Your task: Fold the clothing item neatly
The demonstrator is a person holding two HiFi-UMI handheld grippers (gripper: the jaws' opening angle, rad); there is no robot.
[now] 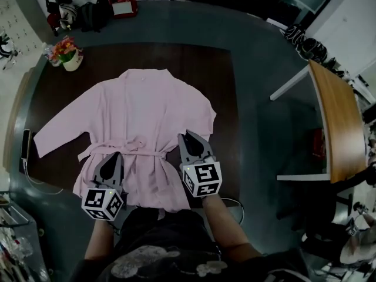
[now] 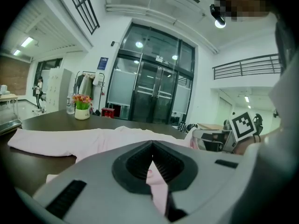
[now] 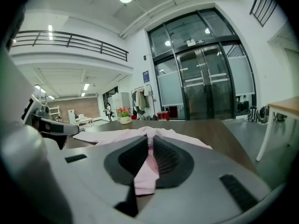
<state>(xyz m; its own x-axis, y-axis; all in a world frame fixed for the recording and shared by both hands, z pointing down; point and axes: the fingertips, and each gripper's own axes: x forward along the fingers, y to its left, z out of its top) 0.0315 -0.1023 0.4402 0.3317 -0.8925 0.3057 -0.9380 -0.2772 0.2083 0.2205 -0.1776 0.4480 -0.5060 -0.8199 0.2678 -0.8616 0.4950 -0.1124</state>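
Note:
A pink robe (image 1: 141, 107) lies spread face up on the dark table (image 1: 223, 98), sleeves out to both sides and its belt tied across the waist. My left gripper (image 1: 116, 155) sits at the robe's lower left, near the belt, shut on a fold of pink fabric (image 2: 156, 183). At the lower right edge of the robe is my right gripper (image 1: 189, 135), shut on a pinch of the cloth (image 3: 145, 171). The left gripper view shows the robe (image 2: 93, 139) stretching flat away from the jaws. In the right gripper view the robe (image 3: 140, 134) runs ahead across the table.
A flower pot (image 1: 67, 54) stands at the table's far left corner. A dark phone-like device (image 1: 26, 144) with a cable lies at the left edge. A wooden side table (image 1: 335, 122) stands to the right. A red box (image 1: 123, 0) sits on the floor beyond.

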